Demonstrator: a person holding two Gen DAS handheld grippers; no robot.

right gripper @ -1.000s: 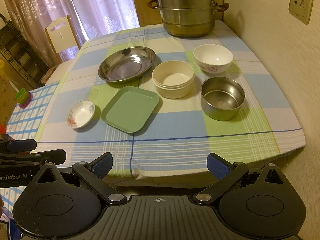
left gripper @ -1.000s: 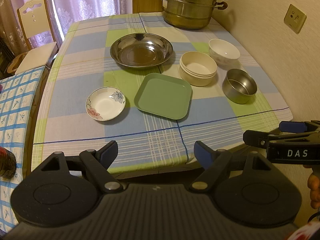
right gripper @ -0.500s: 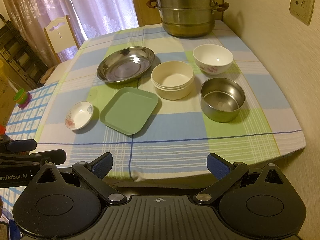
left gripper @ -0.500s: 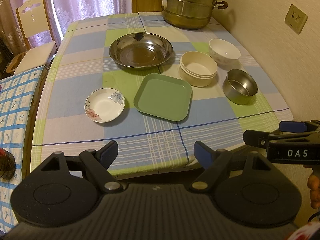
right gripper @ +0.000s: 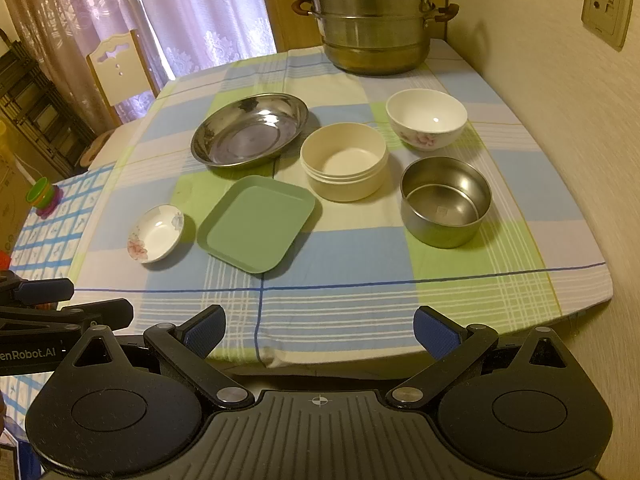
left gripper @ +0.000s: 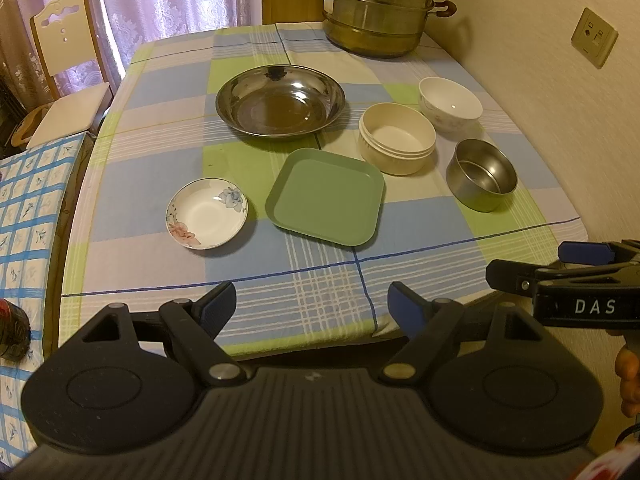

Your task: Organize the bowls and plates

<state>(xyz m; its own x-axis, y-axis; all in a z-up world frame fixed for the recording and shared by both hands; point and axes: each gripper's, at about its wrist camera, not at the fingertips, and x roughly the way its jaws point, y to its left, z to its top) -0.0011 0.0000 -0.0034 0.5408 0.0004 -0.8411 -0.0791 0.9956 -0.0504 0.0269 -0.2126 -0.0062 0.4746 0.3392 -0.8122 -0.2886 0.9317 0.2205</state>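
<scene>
On the checked tablecloth lie a small floral saucer (left gripper: 207, 213) (right gripper: 156, 232), a green square plate (left gripper: 326, 197) (right gripper: 256, 222), a wide steel dish (left gripper: 280, 100) (right gripper: 250, 129), a cream bowl (left gripper: 397, 138) (right gripper: 344, 161), a white floral bowl (left gripper: 450, 104) (right gripper: 426, 118) and a small steel bowl (left gripper: 482, 174) (right gripper: 446, 200). My left gripper (left gripper: 312, 306) hangs open before the table's near edge, holding nothing. Farther right, my right gripper (right gripper: 320, 328) is open too, also short of the edge and empty.
A large steel steamer pot (left gripper: 376, 6) (right gripper: 370, 16) stands at the table's far end by the wall (right gripper: 568, 92). A white chair (left gripper: 66, 64) stands at the far left. A lower surface with a blue grid cloth (left gripper: 28, 208) adjoins the left side.
Both grippers have edged slightly closer to the table; the dishes have not moved and both grippers stay open.
</scene>
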